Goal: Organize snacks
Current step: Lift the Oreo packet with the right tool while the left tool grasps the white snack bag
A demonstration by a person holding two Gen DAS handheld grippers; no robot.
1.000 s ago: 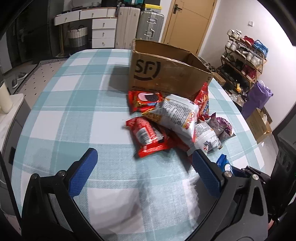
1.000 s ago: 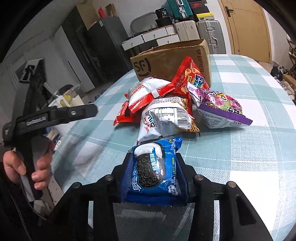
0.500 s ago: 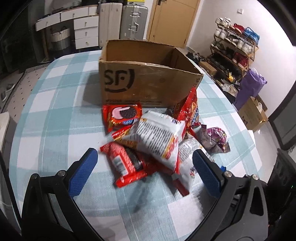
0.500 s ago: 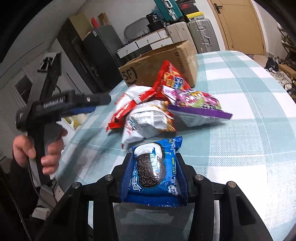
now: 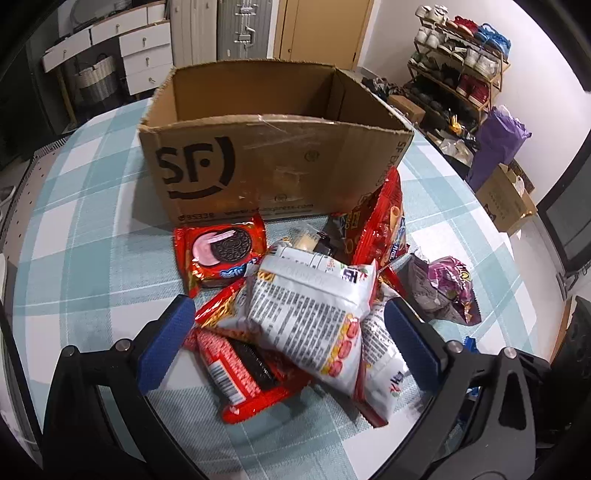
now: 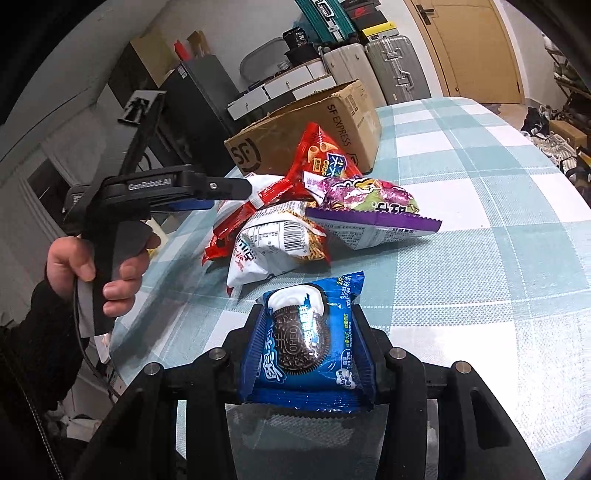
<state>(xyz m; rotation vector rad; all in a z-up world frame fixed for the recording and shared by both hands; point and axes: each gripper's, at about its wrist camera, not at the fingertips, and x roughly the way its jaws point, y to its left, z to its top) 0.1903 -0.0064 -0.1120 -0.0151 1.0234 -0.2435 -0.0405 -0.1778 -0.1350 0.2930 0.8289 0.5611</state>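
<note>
My right gripper (image 6: 306,314) is shut on a blue Oreo pack (image 6: 306,343), held just above the checked tablecloth. My left gripper (image 5: 288,317) stands open over a heap of snack bags, its blue pads either side of a white crisp bag (image 5: 310,314) without touching it. Under that bag lies a red biscuit pack (image 5: 240,373); a red Oreo pack (image 5: 221,254) lies in front of the open SF cardboard box (image 5: 273,170). A red snack bag (image 5: 384,225) leans on the box corner, a purple bag (image 5: 443,288) lies right. The right wrist view shows the left gripper (image 6: 236,188) in a hand (image 6: 99,273).
The box (image 6: 295,136) sits on a round table with a teal checked cloth (image 6: 480,258). Beyond the table stand suitcases (image 5: 240,33), white drawers (image 5: 144,55), a shoe rack (image 5: 461,70) and floor boxes (image 5: 506,199). Bare cloth lies left of the heap (image 5: 74,240).
My left gripper has travelled toward the heap and box, now straddling the white bag. The right gripper, still holding the blue pack, shifted slightly.
</note>
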